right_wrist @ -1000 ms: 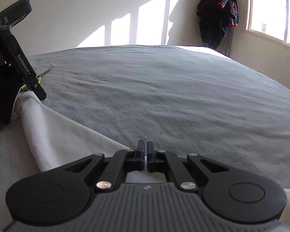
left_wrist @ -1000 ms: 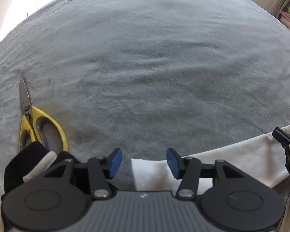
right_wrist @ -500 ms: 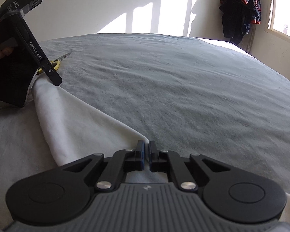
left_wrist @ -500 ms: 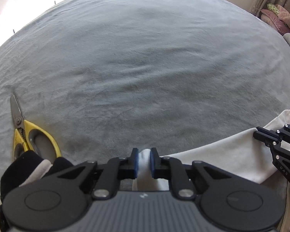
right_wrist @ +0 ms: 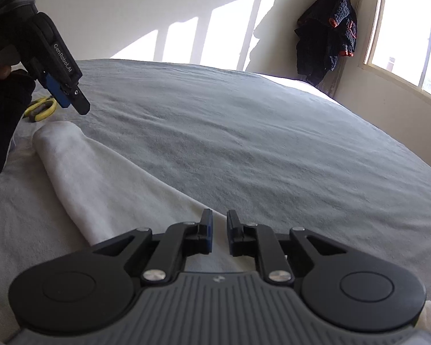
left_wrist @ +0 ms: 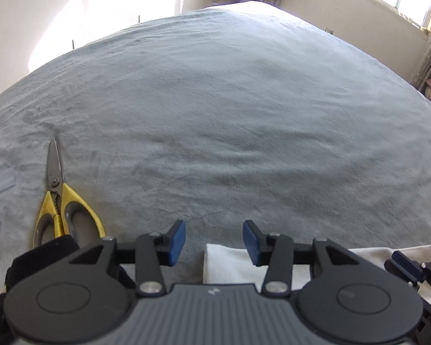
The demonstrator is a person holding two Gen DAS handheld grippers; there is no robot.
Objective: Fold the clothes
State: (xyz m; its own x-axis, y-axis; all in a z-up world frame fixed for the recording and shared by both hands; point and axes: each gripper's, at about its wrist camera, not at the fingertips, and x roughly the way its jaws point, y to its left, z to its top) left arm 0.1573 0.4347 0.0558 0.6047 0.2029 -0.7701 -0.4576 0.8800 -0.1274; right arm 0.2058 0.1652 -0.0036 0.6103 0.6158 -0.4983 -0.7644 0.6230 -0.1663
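The left claw (left_wrist: 214, 243) stood wide, its blue pads well apart and holding nothing, where half a second before it had been pinched shut on the near corner of the white garment (left_wrist: 230, 264). That corner now lay free on the grey bed cover (left_wrist: 230, 129), just beneath and between the fingers, and in the right wrist view the same claw (right_wrist: 71, 97) hung lifted clear above the cloth's rolled end. The right claw (right_wrist: 218, 234) had parted too, though only narrowly: a slim gap showed between its pads, which had been closed on the garment's edge a moment earlier, and no cloth sat in that gap now. The white garment (right_wrist: 106, 189) lay as a long band across the cover, running from the rounded roll at its far left end toward the right claw, with a clean fold line along the side facing the bed's middle. Both releases together read, in my judgement, as a fold having just been set down and let go; whether further folds remained could not be told from this. Yellow-handled shears (left_wrist: 59, 201) lay on the cover beside the left claw, apart from the garment. A dark jacket (right_wrist: 327, 34) hung in the far corner by the window (right_wrist: 411, 34).
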